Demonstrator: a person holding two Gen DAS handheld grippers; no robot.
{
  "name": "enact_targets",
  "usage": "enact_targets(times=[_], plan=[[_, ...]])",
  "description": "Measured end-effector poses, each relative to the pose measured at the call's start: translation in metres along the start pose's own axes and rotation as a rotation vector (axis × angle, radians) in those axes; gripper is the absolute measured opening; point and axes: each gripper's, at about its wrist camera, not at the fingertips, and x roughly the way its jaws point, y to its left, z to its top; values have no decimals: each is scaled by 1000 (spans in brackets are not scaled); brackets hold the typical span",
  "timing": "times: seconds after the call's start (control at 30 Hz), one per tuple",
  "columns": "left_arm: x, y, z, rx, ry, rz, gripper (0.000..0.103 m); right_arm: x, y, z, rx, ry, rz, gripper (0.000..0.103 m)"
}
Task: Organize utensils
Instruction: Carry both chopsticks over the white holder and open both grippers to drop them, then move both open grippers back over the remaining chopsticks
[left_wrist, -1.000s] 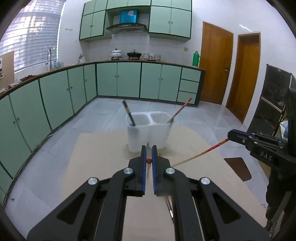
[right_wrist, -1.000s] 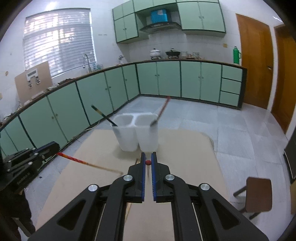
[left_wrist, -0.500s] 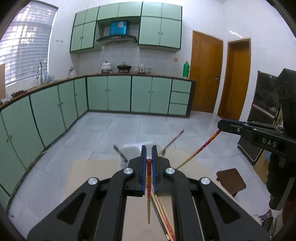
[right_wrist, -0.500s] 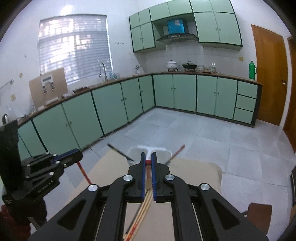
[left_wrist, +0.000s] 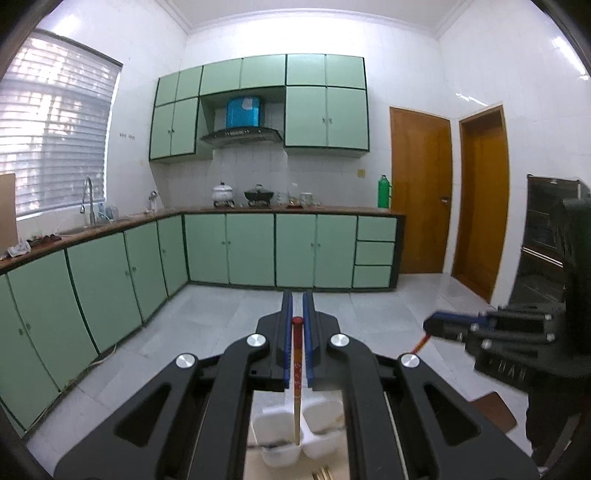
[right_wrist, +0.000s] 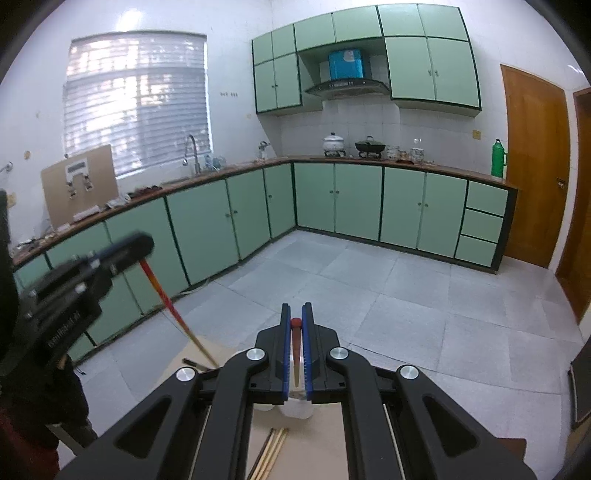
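Observation:
My left gripper (left_wrist: 297, 299) is shut on a red-topped chopstick (left_wrist: 296, 373) that hangs down over the white two-cup utensil holder (left_wrist: 295, 435). My right gripper (right_wrist: 296, 312) is shut on another red-topped chopstick (right_wrist: 296, 354), which also points down, above the holder (right_wrist: 297, 408). Each gripper shows in the other's view: the right one at the right of the left wrist view (left_wrist: 430, 326), the left one at the left of the right wrist view (right_wrist: 144, 245), with its chopstick (right_wrist: 173, 314) slanting down to the table.
Several loose chopsticks (right_wrist: 271, 454) lie on the tan table (right_wrist: 317, 443) in front of the holder. Green cabinets (left_wrist: 251, 251) line the far walls, with wooden doors (left_wrist: 419, 192) at right. A brown stool (left_wrist: 493, 410) stands on the floor at right.
Both grippers have lifted and tipped up with their chopsticks. The chopsticks now hang nearly upright over the holder, which has dropped to the bottom of both views.

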Motion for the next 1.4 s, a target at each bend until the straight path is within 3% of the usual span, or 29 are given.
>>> enact_targets(times=[0.13, 0.43, 0.5, 0.6, 0.67, 0.73, 0.9, 1.0, 1.07, 1.13, 1.4], plan=[[26, 0, -11, -1, 4, 22, 4, 31, 6, -5, -16, 45, -27, 6], [72, 8, -57, -29, 146, 17, 6, 78, 11, -32, -10, 128, -48, 6], [73, 12, -61, -27, 160, 17, 8, 80, 9, -36, -7, 131, -56, 7], [67, 16, -61, -26, 160, 19, 19, 76, 4, -37, -2, 120, -69, 13], [56, 19, -60, -29, 148, 21, 30, 69, 1, -39, 0, 104, -89, 24], [47, 20, -61, -32, 146, 29, 34, 61, -2, -41, 7, 89, -103, 33], [15, 23, -70, -38, 142, 55, 52, 31, -7, -58, 15, 50, -133, 50], [-5, 21, -81, -41, 143, 55, 59, 12, -6, -77, 32, 22, -138, 66], [-22, 19, -95, -44, 153, 60, 65, -2, -3, -96, 39, 0, -151, 86], [-37, 18, -110, -50, 170, 66, 72, -10, 0, -110, 41, -8, -156, 94], [-78, 15, -190, -76, 310, 71, 82, -27, 14, -194, 79, 39, -172, 97]])
